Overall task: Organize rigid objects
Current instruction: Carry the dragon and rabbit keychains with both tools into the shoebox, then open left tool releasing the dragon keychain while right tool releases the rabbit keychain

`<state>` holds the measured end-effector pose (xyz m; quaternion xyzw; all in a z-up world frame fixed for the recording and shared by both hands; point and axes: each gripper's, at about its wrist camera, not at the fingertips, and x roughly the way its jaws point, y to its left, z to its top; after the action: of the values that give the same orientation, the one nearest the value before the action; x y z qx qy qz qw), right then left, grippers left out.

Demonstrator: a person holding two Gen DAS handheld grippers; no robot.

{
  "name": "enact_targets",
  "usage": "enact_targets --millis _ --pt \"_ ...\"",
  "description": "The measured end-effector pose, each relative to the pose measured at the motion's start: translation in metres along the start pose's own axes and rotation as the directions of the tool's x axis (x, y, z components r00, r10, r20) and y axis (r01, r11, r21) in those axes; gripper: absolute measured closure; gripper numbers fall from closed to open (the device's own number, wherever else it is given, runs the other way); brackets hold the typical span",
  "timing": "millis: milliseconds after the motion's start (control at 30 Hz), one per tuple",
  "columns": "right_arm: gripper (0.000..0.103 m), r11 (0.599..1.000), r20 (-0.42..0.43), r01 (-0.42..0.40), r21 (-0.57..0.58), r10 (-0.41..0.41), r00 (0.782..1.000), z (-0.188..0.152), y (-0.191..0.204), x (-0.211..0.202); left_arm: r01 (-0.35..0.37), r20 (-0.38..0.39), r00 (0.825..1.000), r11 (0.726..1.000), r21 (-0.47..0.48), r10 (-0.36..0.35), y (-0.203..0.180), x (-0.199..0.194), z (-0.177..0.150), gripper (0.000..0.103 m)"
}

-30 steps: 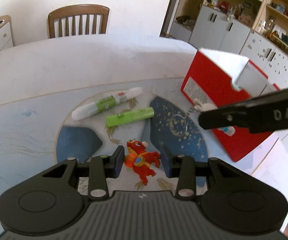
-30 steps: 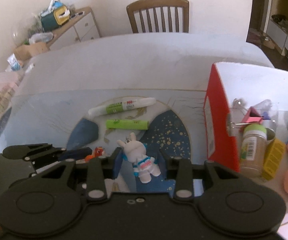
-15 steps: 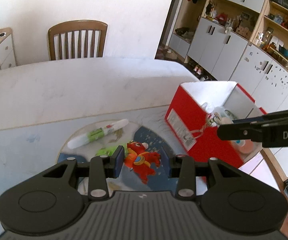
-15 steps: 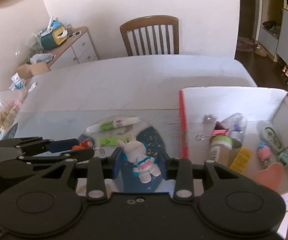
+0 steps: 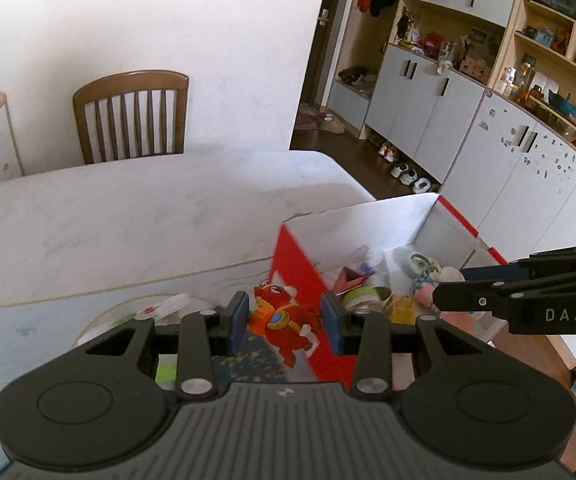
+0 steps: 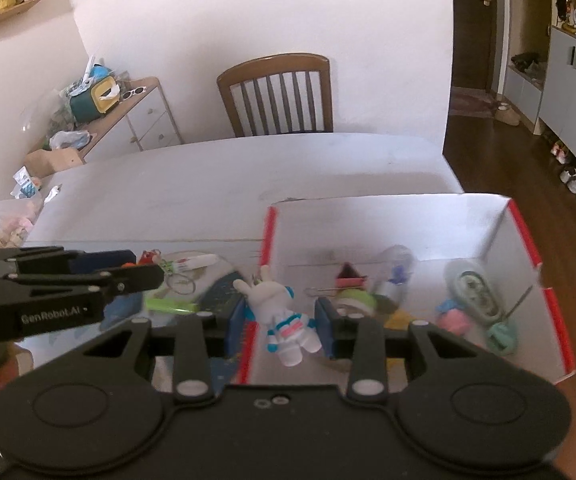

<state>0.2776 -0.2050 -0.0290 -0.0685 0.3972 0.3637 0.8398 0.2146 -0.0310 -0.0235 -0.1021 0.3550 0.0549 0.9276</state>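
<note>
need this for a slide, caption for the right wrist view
Right gripper carries a white rabbit astronaut keychain toward the open red box of small items.

Plain white wall (image 5: 168,20), a wooden slat-back chair (image 5: 132,114) behind the pale marble-look desk (image 5: 128,208), grey cupboards (image 5: 427,108) and cluttered open shelves (image 5: 547,40) over dark wood floor (image 6: 487,140).

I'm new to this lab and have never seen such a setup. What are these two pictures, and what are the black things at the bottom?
No robot arm here: a person holds a two-finger gripper in each hand, each with a camera looking along its fingers. The left gripper holds a red dragon figure. The right gripper holds a white bunny figure. Both hang by the open red box, which already contains small items. On the table lie a white tube and a green tube.
</note>
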Motion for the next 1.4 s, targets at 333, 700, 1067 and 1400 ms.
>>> enact_targets --millis 333,700,1067,1400 --pt "0.066 1.0 0.007 0.022 0.019 -0.023 1.0 -0.004 -0.069 -0.009 -0.002 -0.021 1.0 0.999 0.05 0.003 -0.063 0.032 0.012 0.064" --pt "0.066 0.998 -0.017 0.067 -0.01 -0.067 0.998 -0.007 -0.123 0.004 0.002 -0.074 0.997 0.996 0.09 0.005 -0.113 0.086 0.028 0.064" --pt "0.066 0.993 -0.084 0.064 -0.095 -0.073 0.994 -0.014 -0.13 0.04 0.011 -0.141 0.99 0.992 0.128 0.007 -0.142 0.151 0.046 0.064" --pt "0.066 0.984 -0.143 0.058 -0.169 -0.083 0.986 -0.019 -0.128 0.062 0.013 -0.232 0.972 0.987 0.157 0.024 -0.151 0.201 0.038 0.064"
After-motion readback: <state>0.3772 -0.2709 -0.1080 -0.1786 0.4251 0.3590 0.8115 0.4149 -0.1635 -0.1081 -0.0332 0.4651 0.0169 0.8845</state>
